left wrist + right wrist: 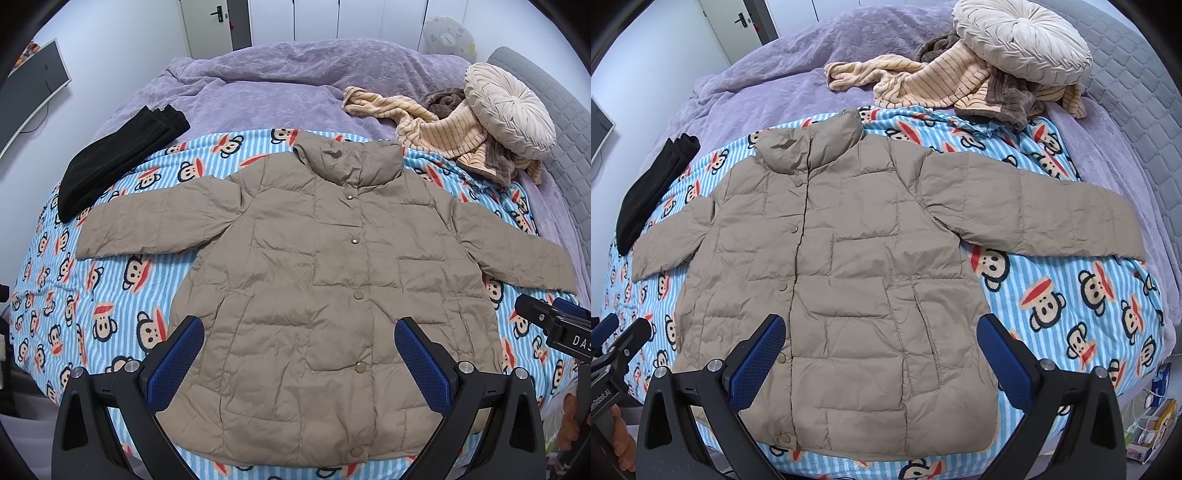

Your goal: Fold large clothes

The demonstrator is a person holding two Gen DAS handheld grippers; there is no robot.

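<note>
The tan puffer jacket (321,280) is lying face up and snapped shut on the blue striped monkey-print blanket (110,295) that is covering the near part of the bed, collar pointing away and both sleeves spread out to the sides. Nothing is folded yet, so the step in hand looks like the first fold — bringing a sleeve across the chest.

Both tools are hovering over the hem end with jaws standing wide apart and nothing between them: the left hand-held gripper (299,354) is sitting above the lower front by the snaps, the right hand-held gripper (881,350) above the pocket side.

To do this well, each one should probably be travelling out to its own sleeve cuff (1123,236) rather than biting into the body, since the quilted fill is puffy and slippery and a shallow pinch may be slipping off. Taking the cuff edge deep between the pads, lifting only a little, and laying the sleeve straight across seems safest — dragging could be rucking up the blanket underneath.

The black garment (114,162) is lying just beside the far sleeve end, and the striped beige heap (942,88) under the round cushion (1023,40) is sitting near the collar; both are worth steering clear of.
</note>
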